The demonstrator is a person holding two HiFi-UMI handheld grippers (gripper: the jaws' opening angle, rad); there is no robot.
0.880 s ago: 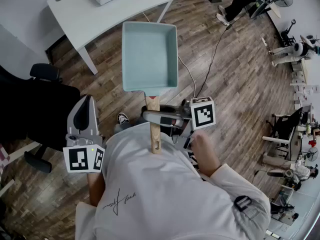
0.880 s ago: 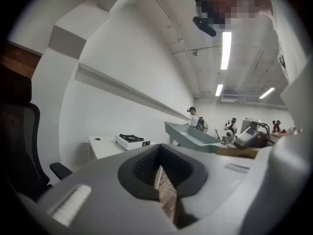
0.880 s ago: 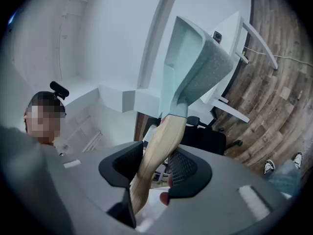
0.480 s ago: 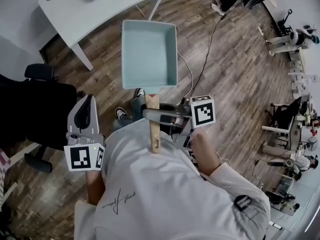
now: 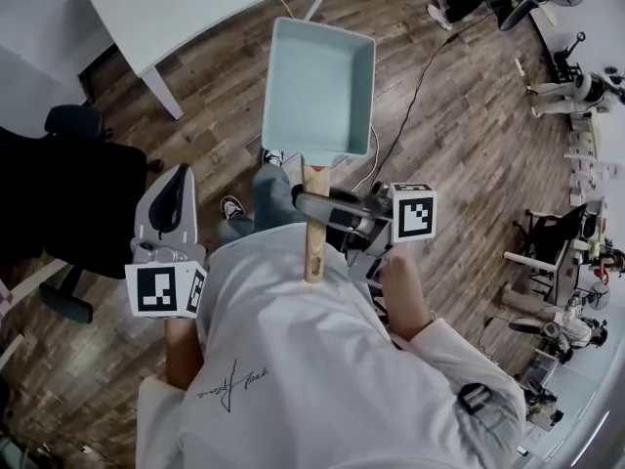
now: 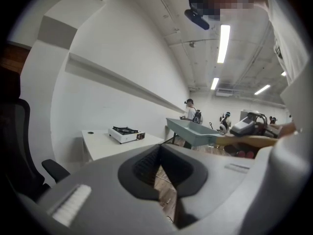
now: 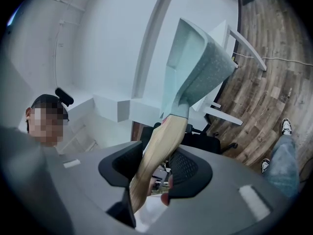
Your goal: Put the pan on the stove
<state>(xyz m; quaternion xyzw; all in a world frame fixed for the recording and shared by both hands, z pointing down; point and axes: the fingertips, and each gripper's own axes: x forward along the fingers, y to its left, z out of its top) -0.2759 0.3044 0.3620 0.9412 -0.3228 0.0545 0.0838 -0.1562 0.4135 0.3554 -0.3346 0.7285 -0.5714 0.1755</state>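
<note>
A pale teal rectangular pan [image 5: 320, 86] hangs in the air over the wood floor, held level by its wooden handle [image 5: 313, 233]. My right gripper [image 5: 311, 203] is shut on that handle just behind the pan; in the right gripper view the handle [image 7: 156, 151] runs between the pads of that gripper [image 7: 156, 168] and the pan [image 7: 195, 67] rises beyond. My left gripper [image 5: 176, 179] is low at the left, jaws together, empty. In the left gripper view, past the left gripper [image 6: 159, 165], a small white stove [image 6: 124, 132] stands on a white table, with the pan [image 6: 190, 131] to its right.
The white table [image 5: 195, 8] stands at the upper left on thin legs. A black office chair [image 5: 68, 193] is at the left. A cable [image 5: 410, 106] trails over the floor. The person's shoe [image 5: 232, 206] is under the pan. Stands and equipment crowd the right edge.
The pan, still in my right gripper, has shifted right and slightly farther up the head view. The person has taken a step. The left gripper has hardly moved.
</note>
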